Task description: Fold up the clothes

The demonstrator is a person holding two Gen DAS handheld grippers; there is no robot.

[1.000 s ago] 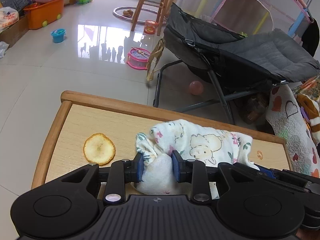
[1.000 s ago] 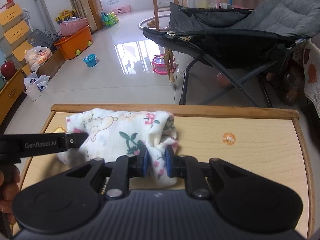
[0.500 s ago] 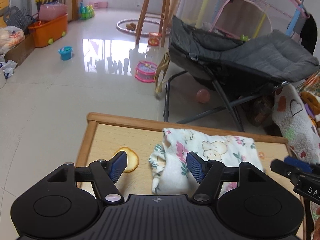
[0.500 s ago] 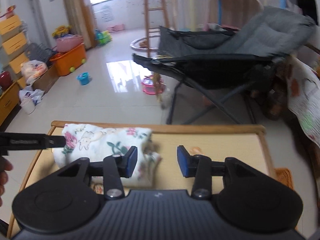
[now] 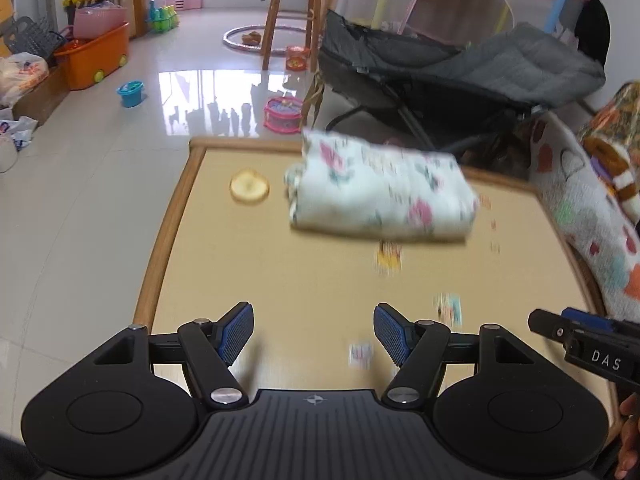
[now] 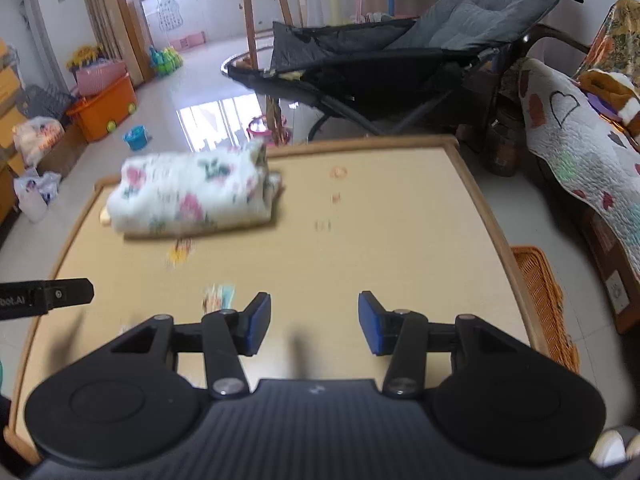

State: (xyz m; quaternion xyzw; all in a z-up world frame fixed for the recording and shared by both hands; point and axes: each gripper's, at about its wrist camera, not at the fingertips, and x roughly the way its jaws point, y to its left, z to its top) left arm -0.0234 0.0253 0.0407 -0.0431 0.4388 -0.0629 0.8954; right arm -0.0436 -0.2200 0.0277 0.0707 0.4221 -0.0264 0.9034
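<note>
A folded white cloth with a pink and green flower print (image 5: 380, 196) (image 6: 192, 198) lies at the far side of the wooden table (image 5: 280, 272) (image 6: 380, 232). My left gripper (image 5: 314, 334) hovers over the near part of the table, well short of the cloth, open with nothing between its blue pads. My right gripper (image 6: 314, 322) is likewise drawn back over the near table, its jaws still opening and empty. Each gripper's tip shows at the edge of the other's view.
A round yellow sticker (image 5: 249, 190) and smaller stickers (image 5: 388, 258) mark the tabletop. Behind the table stands a grey reclining chair (image 5: 460, 72) (image 6: 400, 52). A quilt-covered seat (image 6: 580, 140) and an orange wicker basket (image 6: 540, 300) sit to the right. Toys and an orange bin (image 5: 96, 60) litter the floor.
Both grippers let go of the folded cloth, opened, and pulled back toward the near table edge. The cloth now lies flat and free at the far side.
</note>
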